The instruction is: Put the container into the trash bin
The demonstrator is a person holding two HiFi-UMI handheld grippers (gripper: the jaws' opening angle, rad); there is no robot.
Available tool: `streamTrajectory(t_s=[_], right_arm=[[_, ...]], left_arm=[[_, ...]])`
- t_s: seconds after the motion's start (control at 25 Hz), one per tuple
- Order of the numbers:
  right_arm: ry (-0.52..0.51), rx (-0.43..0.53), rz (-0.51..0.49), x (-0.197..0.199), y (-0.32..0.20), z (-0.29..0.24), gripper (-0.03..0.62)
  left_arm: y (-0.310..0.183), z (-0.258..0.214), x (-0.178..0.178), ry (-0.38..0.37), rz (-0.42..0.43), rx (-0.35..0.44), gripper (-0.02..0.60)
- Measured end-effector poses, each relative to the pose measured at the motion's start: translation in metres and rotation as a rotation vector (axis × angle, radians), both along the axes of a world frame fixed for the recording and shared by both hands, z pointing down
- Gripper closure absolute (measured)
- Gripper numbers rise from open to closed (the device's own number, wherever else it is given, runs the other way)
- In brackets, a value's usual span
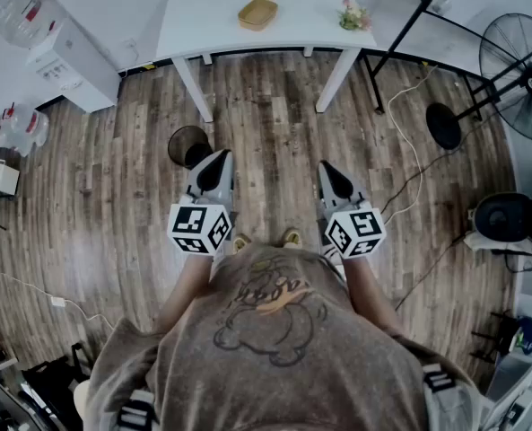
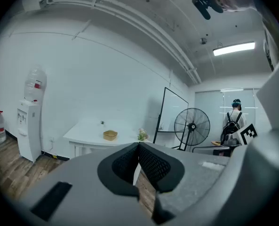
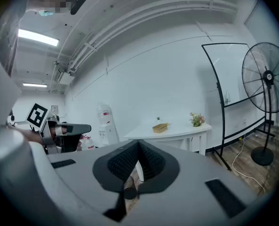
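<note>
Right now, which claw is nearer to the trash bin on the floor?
Left. The left claw hovers just right of the trash bin in the head view; the right claw is farther right, beyond the left one.

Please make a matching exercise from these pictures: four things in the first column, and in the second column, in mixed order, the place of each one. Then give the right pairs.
Things
1. container
2. trash bin
3. fan
4. water dispenser

Places
A. on a stand at the right edge of the head view
B. on top of the white table
C. against the wall, to the left of the table in the head view
D. on the wood floor, in front of the table

Right pairs: 1-B, 2-D, 3-A, 4-C
</note>
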State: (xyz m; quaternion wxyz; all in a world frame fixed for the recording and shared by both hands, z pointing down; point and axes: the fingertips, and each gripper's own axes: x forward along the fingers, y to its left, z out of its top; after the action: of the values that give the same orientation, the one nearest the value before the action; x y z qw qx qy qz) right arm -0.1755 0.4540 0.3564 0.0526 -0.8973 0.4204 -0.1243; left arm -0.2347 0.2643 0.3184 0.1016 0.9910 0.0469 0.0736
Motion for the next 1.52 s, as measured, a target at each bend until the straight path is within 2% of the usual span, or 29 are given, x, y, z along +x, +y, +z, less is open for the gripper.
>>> streamTrajectory(t_s=[0.24,0.56,0.8,0.96,1.12,1.52], right_arm=[[0.015,0.008,-0.034,0.023,0.008,-0.002,0.603],[-0.007,0.013,-0.113,0.049,0.046,0.007,0.603],[-0.005,0.004,-0.125,0.073,0.065,0.01,0.603],[-0.017,0.008,-0.121,0.082,0.062,0.016,0.603],[-0.039,-0.002,-0.12,0.101,0.057,0.024,0.602],[-0.052,-0.027,-0.117,0.176,0.007,0.041,0.602]], left_arm=[[0.009,-0.002,0.016,0.0,-0.031,0.002,0.577],[0.049,0.005,0.045,0.003,-0.095,-0.004,0.577],[0.071,0.001,0.056,0.018,-0.125,0.021,0.577],[0.068,0.006,0.062,0.009,-0.143,0.01,0.577],[0.061,0.008,0.082,0.004,-0.145,0.004,0.577],[0.014,0.022,0.167,-0.002,-0.119,0.012,0.577]])
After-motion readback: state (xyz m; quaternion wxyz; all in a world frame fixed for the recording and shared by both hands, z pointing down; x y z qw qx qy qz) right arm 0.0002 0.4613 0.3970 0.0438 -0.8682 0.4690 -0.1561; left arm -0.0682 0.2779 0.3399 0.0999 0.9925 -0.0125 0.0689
